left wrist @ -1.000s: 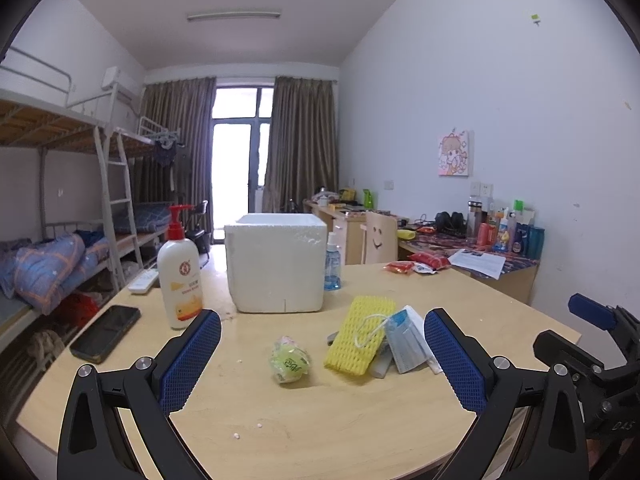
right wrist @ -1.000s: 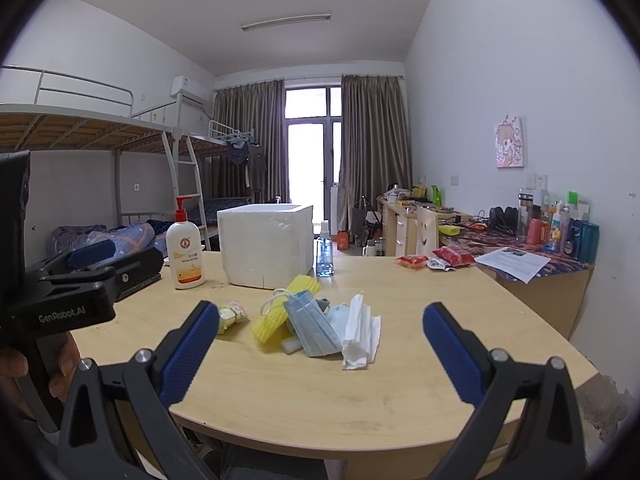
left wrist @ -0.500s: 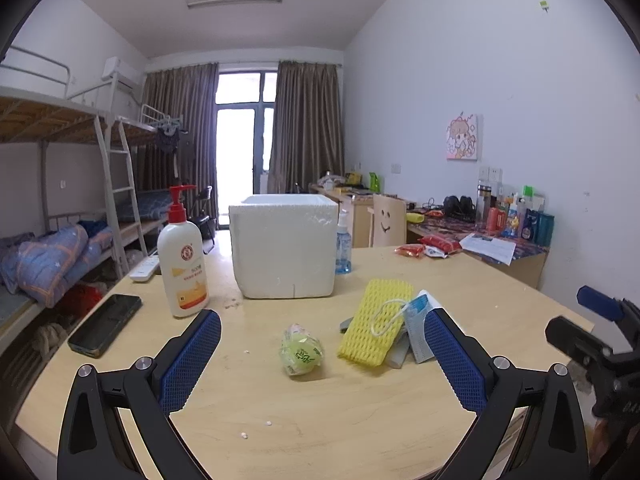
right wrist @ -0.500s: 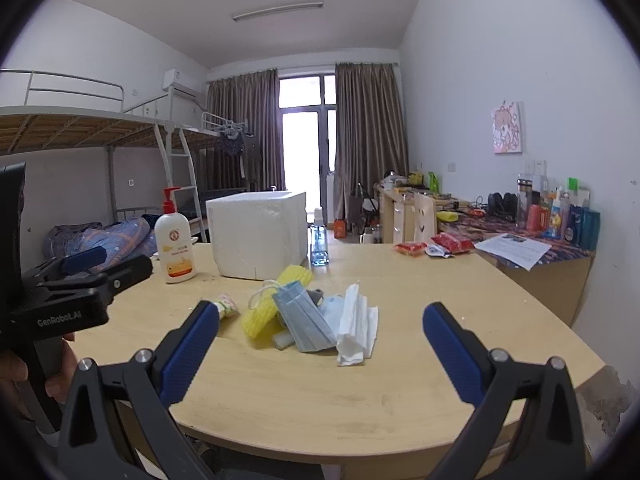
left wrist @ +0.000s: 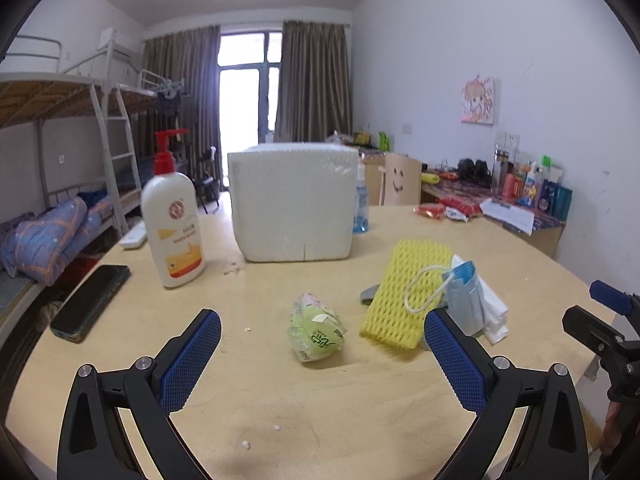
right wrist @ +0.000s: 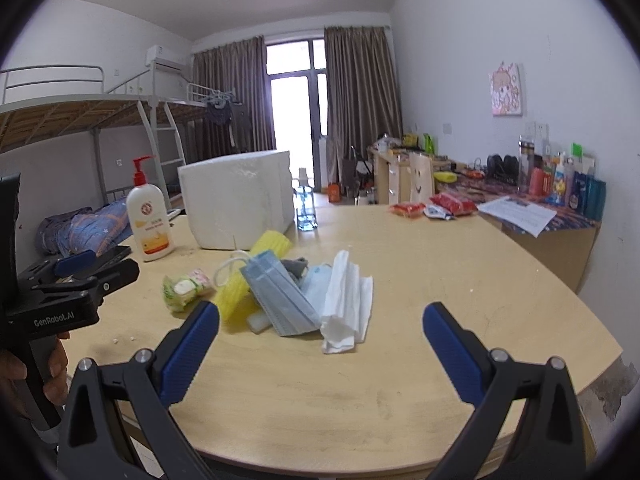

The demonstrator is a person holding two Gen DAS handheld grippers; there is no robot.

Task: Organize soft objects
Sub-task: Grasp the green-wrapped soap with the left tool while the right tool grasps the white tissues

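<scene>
So on the table [left wrist: 132, 320] the foam box [left wrist: 296, 202] sits toward the back, with a pump bottle [left wrist: 173, 216] to its left and a small spray bottle [left wrist: 360, 204] tucked against its right side. A phone [left wrist: 92, 302] lies further left near the table edge. In front of the box there's a tissue pack [left wrist: 316, 330] on its own, and just right of it a pile: foam net [left wrist: 412, 288] with a face mask [right wrist: 280, 296] lying over it, and folded tissues [right wrist: 346, 306] on the pile's right side. Snack packets [right wrist: 432, 207] sit way off at the far right edge.
</scene>
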